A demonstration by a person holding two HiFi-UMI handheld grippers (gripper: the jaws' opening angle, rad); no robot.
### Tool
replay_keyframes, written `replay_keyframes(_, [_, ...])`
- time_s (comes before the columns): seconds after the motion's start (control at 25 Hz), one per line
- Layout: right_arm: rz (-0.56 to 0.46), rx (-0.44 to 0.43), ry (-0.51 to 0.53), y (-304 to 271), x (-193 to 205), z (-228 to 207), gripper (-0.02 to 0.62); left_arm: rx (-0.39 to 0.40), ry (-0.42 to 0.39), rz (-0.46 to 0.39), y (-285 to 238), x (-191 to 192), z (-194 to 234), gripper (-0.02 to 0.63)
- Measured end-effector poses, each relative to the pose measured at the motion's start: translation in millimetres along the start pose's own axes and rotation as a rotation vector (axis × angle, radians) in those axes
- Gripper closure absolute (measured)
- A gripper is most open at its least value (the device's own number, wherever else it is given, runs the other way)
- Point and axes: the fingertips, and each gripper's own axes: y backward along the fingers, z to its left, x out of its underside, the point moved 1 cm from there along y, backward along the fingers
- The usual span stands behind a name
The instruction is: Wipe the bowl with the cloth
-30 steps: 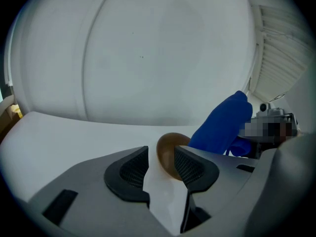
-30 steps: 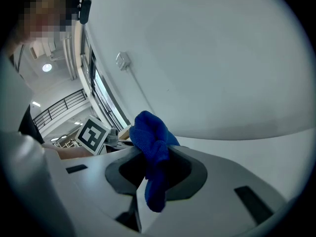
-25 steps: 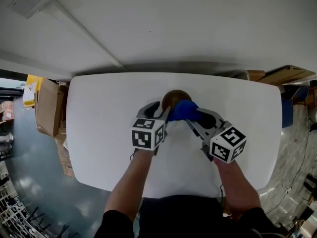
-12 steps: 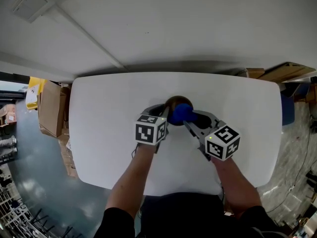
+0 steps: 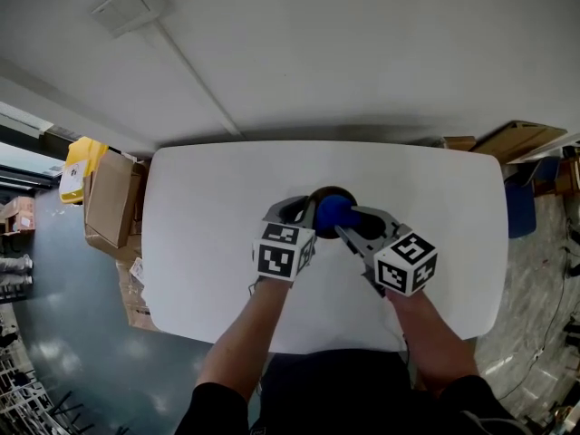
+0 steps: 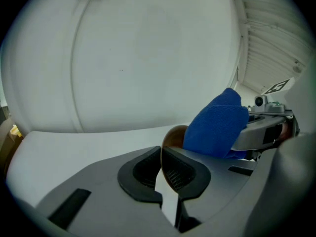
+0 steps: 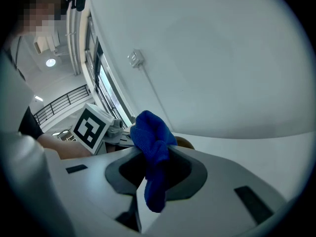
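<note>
Blue cloth (image 5: 332, 214) meets brown bowl (image 5: 330, 193) at the middle of a white table (image 5: 208, 234) as a person works with a hand-held gripper in each hand. The left gripper (image 5: 307, 212) has just been closing its jaws, and in the left gripper view (image 6: 162, 154) they now stand nearly together with the bowl's thin rim (image 6: 172, 137) pinched between the pads. The right gripper (image 5: 350, 223) is clamped on the cloth: in the right gripper view (image 7: 157, 153) the bunched fabric (image 7: 150, 132) rises above the jaws and a tail of it hangs down below them. From the head view the wad of cloth sits over the bowl's near right part, apparently pressed into the opening, though the grippers cover too much to say whether it touches the inside. Whether the bowl rests on the table or is held just clear of it cannot be told either. The two grippers converge from the near side, the left one's marker cube (image 5: 283, 250) just left of the bowl and the right one's cube (image 5: 405, 263) nearer and to the right. Only a sliver of the bowl (image 7: 185, 142) shows behind the cloth in the right gripper view. Cardboard boxes (image 5: 109, 198) stand on the floor beside the table's left end, and more cardboard (image 5: 521, 139) lies at its far right corner against a white wall (image 5: 362, 53).
</note>
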Motion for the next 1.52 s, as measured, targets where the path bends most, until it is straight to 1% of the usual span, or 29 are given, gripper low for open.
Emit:
replay_keyframes(0.24, [-0.018, 0.003, 0.061, 11.8, -15.9, 41.7, 0.523, -0.015, -0.065, -0.113, 55.2, -17.1, -33.5, 0.583])
replay_keyframes(0.36, [-0.025, 0.023, 0.108, 18.5, -24.4, 65.1, 0.523, -0.031, -0.088, -0.154, 81.2, -22.6, -42.0, 0.583])
replay_keyframes(0.48, [-0.037, 0.033, 0.135, 26.5, -32.2, 91.3, 0.523, -0.050, -0.113, -0.199, 111.7, -27.0, -47.1, 0.584])
replay_keyframes(0.56, [-0.047, 0.038, 0.154, 30.4, -37.5, 109.9, 0.523, -0.060, -0.114, -0.236, 132.3, -31.5, -47.4, 0.584])
replay_keyframes(0.72, [-0.053, 0.030, 0.197, 35.1, -41.4, 149.7, 0.523, -0.071, -0.091, -0.316, 173.6, -40.5, -43.4, 0.584])
replay_keyframes(0.8, [-0.050, 0.022, 0.216, 35.8, -40.3, 168.2, 0.523, -0.077, -0.098, -0.349, 192.4, -44.5, -41.9, 0.584])
replay_keyframes(0.92, [-0.042, 0.019, 0.244, 35.1, -35.4, 191.8, 0.523, -0.081, -0.121, -0.387, 216.8, -47.0, -41.0, 0.584])
replay_keyframes(1.04, [-0.006, 0.016, 0.279, 35.0, -23.8, 211.1, 0.523, -0.089, -0.114, -0.413, 238.2, -43.4, -36.3, 0.584])
replay_keyframes(1.16, [0.031, 0.020, 0.325, 40.1, -14.9, 223.5, 0.523, -0.114, -0.118, -0.435, 262.1, -43.8, -29.8, 0.583])
replay_keyframes(1.28, [0.029, 0.041, 0.362, 50.6, -13.6, 226.8, 0.523, -0.122, -0.131, -0.451, 281.4, -44.3, -30.8, 0.581])
replay_keyframes(1.36, [0.008, 0.059, 0.381, 62.3, -18.0, 224.5, 0.523, -0.122, -0.152, -0.471, 292.5, -48.7, -40.6, 0.577])
replay_keyframes(1.52, [-0.052, 0.117, 0.427, 100.0, -38.3, 212.8, 0.523, -0.123, -0.231, -0.502, 307.7, -59.0, -78.5, 0.571])
